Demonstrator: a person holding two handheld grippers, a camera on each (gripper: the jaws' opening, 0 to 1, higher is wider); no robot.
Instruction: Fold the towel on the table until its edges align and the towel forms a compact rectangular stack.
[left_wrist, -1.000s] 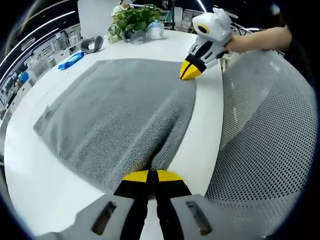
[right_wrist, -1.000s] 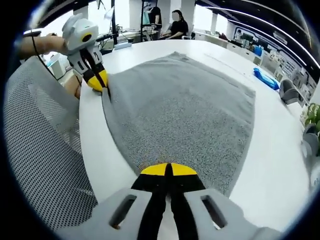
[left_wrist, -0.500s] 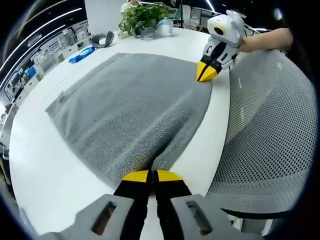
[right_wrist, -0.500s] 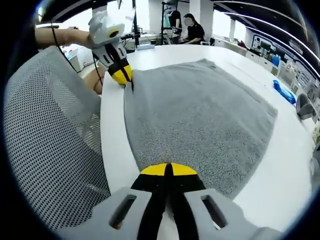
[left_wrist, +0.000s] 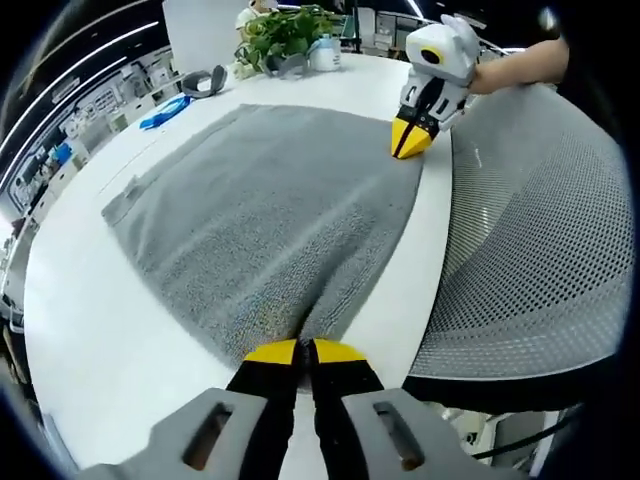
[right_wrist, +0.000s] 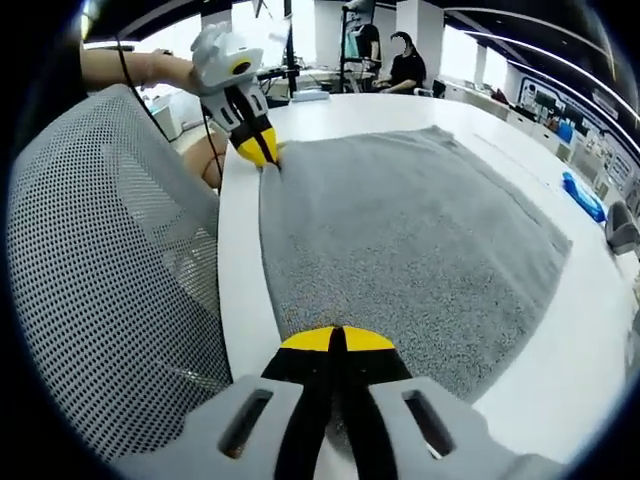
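A grey towel (left_wrist: 265, 205) lies spread flat on the white table (left_wrist: 90, 330), also seen as the grey towel (right_wrist: 410, 240) in the right gripper view. My left gripper (left_wrist: 303, 349) is shut on the towel's near corner at the table's front edge. My right gripper (right_wrist: 337, 338) is shut on the other near corner. Each gripper shows in the other's view: the right gripper (left_wrist: 408, 148) pinches its corner at the upper right, and the left gripper (right_wrist: 265, 155) pinches its corner at the upper left.
A grey mesh chair back (left_wrist: 530, 230) stands against the table's front edge, between my hands. At the far end are a potted plant (left_wrist: 280, 35), a blue object (left_wrist: 160, 112) and a grey item (left_wrist: 205, 80). People (right_wrist: 405, 65) sit in the background.
Both cameras have shifted slightly back and up along the table edge, so the towel sits a little differently in each view. Both grippers keep their hold on the corners.
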